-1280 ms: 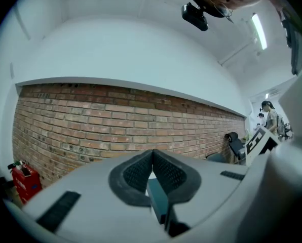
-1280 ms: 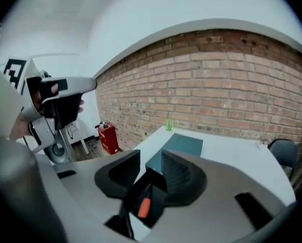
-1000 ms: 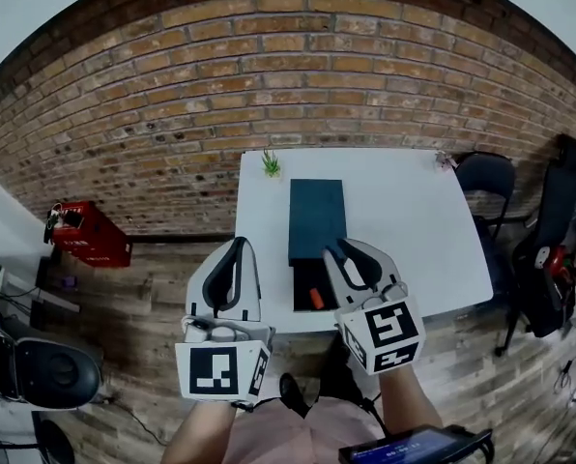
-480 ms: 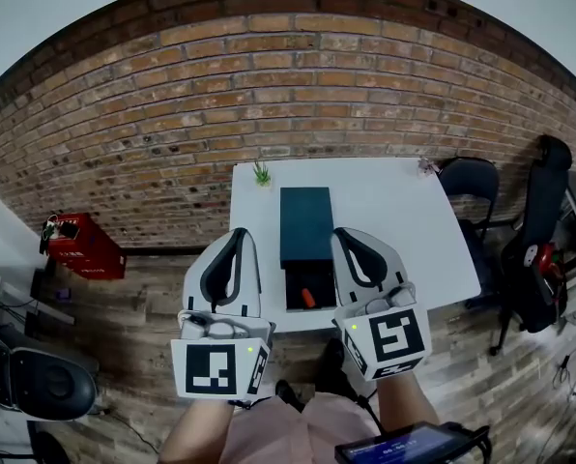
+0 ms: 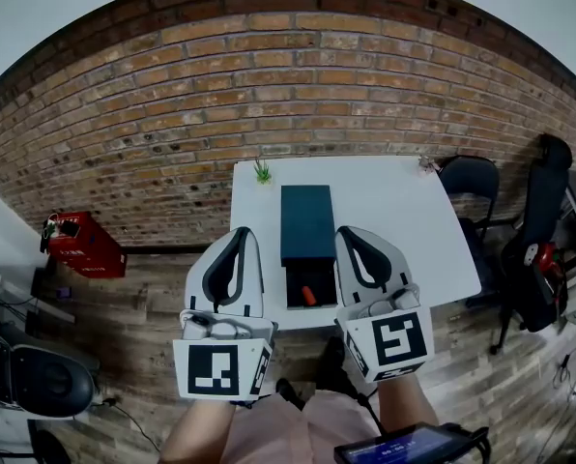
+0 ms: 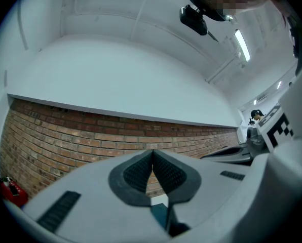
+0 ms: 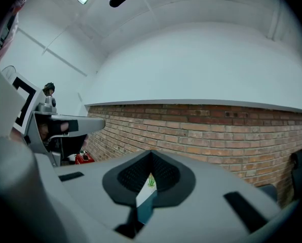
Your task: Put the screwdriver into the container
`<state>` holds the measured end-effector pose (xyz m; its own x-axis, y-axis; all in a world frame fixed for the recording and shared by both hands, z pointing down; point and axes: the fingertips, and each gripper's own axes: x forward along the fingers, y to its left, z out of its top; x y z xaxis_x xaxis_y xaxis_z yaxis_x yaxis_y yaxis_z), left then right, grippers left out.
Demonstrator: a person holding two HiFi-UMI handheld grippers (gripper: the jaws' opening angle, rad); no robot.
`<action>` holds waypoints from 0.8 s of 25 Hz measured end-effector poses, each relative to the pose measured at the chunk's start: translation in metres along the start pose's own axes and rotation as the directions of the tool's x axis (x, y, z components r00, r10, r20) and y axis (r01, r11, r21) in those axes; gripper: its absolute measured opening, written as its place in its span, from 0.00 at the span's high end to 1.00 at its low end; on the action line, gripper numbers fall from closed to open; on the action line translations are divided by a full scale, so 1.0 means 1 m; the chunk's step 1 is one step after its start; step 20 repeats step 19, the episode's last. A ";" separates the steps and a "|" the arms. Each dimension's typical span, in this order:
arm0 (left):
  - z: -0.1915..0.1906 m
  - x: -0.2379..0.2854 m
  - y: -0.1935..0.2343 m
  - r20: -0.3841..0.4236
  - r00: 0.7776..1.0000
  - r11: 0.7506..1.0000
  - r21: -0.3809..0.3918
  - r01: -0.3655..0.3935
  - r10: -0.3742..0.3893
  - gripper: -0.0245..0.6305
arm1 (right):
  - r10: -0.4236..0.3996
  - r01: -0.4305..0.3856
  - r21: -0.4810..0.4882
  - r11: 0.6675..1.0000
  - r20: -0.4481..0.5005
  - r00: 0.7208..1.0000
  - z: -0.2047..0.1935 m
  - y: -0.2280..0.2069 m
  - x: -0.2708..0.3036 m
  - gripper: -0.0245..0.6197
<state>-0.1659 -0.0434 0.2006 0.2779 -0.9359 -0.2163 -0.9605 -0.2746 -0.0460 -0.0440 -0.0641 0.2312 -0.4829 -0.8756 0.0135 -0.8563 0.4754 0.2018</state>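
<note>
Markers [image 5: 218, 370] on left hand-held gripper [image 5: 242, 232] and right hand-held gripper [image 5: 344, 231]

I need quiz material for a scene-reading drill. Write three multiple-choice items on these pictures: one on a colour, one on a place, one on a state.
1. The crate on the floor is: A blue, B red, C yellow.
2. The screwdriver lies: A on the floor, B in the open end of the container, C on the crate.
3. The right gripper has its jaws: A wide apart, B shut on the screwdriver, C shut, empty.
Answers: 1 B, it shows red by the wall. 2 B, its orange handle lies inside the dark box. 3 C, the pads meet with nothing between.
</note>
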 end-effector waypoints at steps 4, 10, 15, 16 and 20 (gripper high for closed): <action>0.000 0.001 -0.003 0.000 1.000 1.000 -0.001 0.004 -0.004 0.94 | -0.003 0.003 -0.002 1.000 0.005 1.000 0.002 -0.002 -0.002 0.96; -0.002 0.002 -0.004 -0.003 1.000 1.000 -0.003 0.010 -0.010 0.94 | -0.010 0.010 -0.004 1.000 0.007 1.000 0.003 -0.003 -0.002 0.96; -0.004 0.002 -0.007 -0.007 1.000 1.000 -0.005 0.016 -0.016 0.94 | -0.013 0.013 -0.004 1.000 0.000 1.000 -0.001 -0.004 -0.003 0.96; -0.004 0.003 -0.007 -0.007 1.000 1.000 -0.005 0.016 -0.016 0.94 | -0.014 0.014 -0.004 1.000 -0.002 1.000 -0.001 -0.005 -0.003 0.96; -0.004 0.005 -0.006 -0.008 1.000 1.000 -0.004 0.017 -0.017 0.94 | -0.016 0.016 -0.005 1.000 -0.004 1.000 -0.002 -0.006 -0.001 0.96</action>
